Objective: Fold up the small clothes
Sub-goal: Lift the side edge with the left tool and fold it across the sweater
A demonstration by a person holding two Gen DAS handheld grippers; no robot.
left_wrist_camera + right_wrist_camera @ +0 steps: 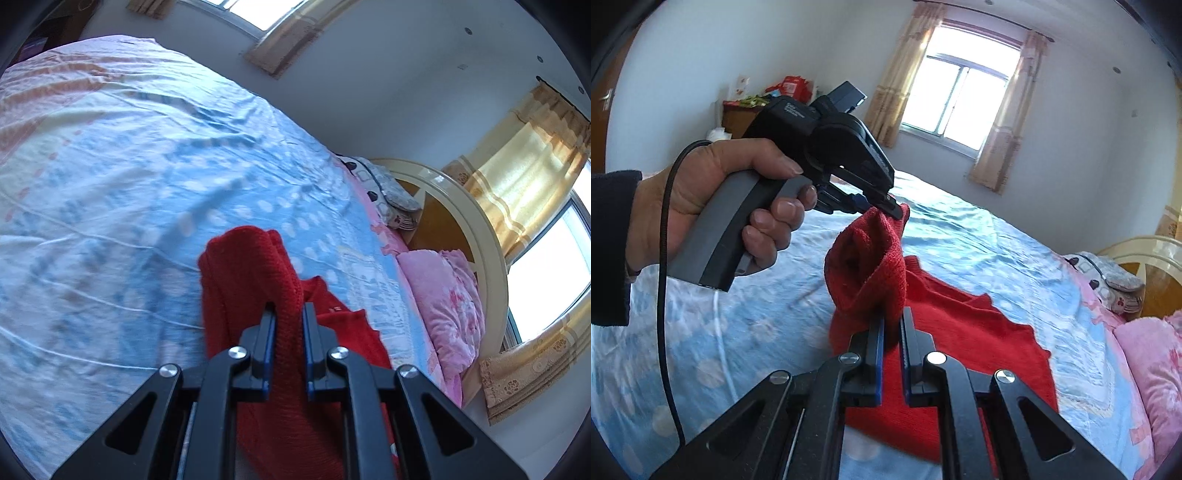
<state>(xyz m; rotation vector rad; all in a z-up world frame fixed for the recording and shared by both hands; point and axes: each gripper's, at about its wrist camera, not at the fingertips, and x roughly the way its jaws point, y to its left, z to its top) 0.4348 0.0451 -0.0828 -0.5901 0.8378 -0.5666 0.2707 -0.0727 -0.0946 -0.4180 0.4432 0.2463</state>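
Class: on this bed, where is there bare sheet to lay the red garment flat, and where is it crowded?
Free: the wide blue sheet left of the red garment, stretching toward the foot of the bed. Crowded: the headboard end, where the pink quilt and grey patterned pillow lie. Both the left claw and right claw grip the garment.

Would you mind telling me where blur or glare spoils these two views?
Left wrist view: the bedsheet is motion-smeared, while the red sweater stays fairly sharp. Right wrist view: the window blows out white, and the sheet is smeared at lower left.
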